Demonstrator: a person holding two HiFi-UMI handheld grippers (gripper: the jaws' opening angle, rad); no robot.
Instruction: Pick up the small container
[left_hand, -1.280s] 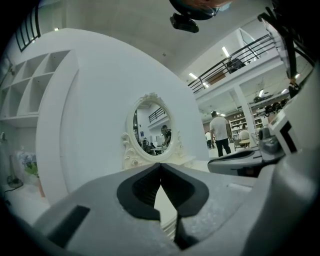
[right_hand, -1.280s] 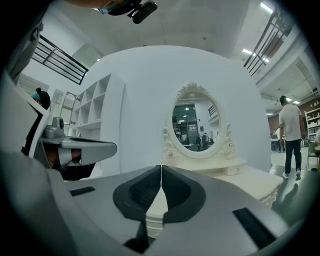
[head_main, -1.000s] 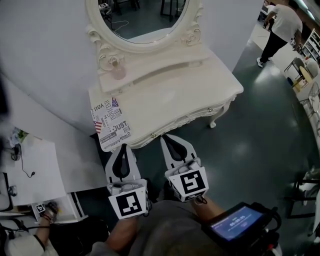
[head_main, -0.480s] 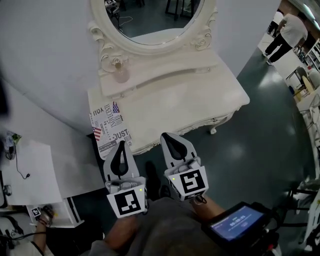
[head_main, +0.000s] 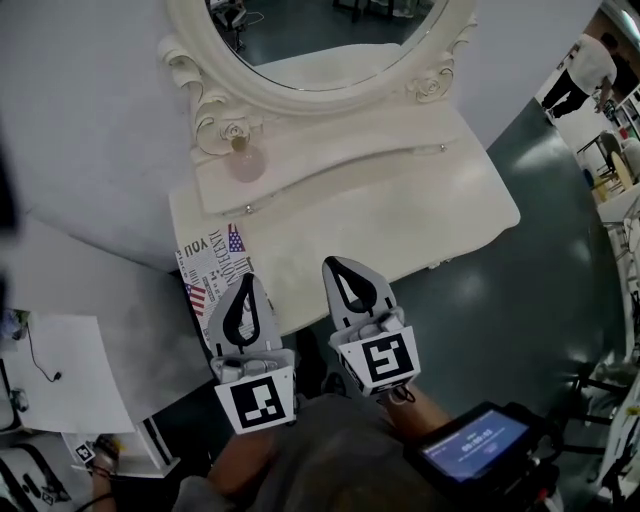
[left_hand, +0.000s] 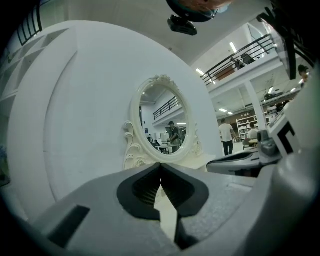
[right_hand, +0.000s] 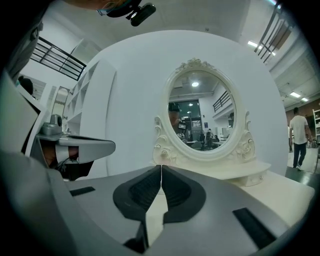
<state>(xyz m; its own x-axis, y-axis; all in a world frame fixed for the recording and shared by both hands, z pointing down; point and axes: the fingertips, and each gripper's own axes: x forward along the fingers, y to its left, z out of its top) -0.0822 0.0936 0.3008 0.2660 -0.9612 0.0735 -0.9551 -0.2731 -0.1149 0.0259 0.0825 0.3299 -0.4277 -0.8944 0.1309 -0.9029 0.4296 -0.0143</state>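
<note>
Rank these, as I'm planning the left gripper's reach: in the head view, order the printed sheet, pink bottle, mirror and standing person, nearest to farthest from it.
From the left gripper:
1. Printed sheet, beside its tip, at the table's left front corner.
2. Pink bottle, on the shelf, left end.
3. Mirror, behind that shelf.
4. Standing person, far upper right.

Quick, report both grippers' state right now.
Left gripper: closed, holding nothing.
Right gripper: closed, holding nothing.
</note>
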